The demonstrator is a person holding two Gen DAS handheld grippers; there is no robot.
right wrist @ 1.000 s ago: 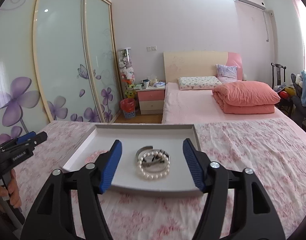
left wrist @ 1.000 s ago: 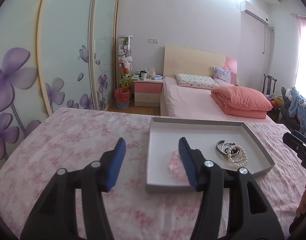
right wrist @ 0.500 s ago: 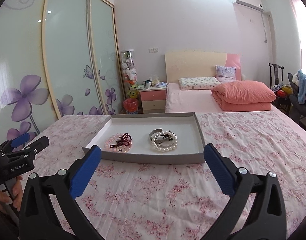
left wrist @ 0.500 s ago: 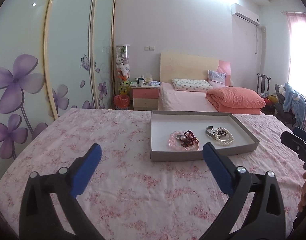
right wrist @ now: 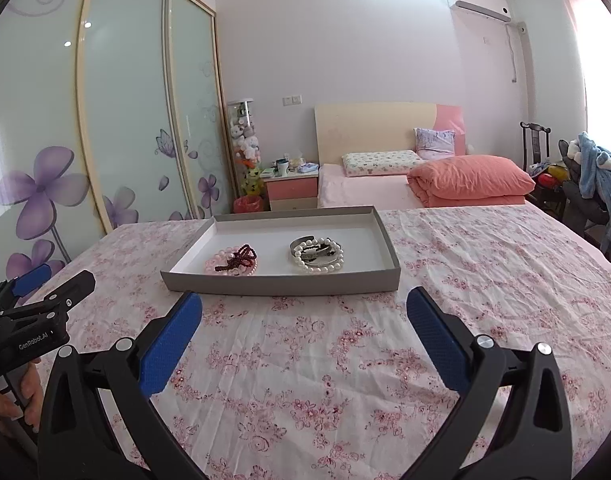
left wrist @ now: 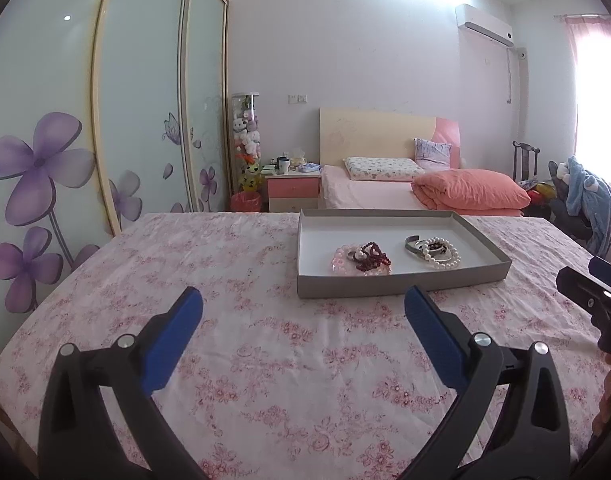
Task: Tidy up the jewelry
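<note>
The left gripper [left wrist: 303, 312] and the right gripper [right wrist: 304, 312] are both hovering with jaws wide, holding nothing, above the floral cloth [right wrist: 485, 264]. The jewelry is lying in two heaps, the pink and dark red beads [right wrist: 234, 263] and the pearl bracelet [right wrist: 318, 255], inside the grey tray [right wrist: 281, 285]. The task is looking nearly finished.

Two jewelry piles [right wrist: 315, 255] side by side in tray [right wrist: 281, 286] on tablecloth [right wrist: 305, 360]
</note>
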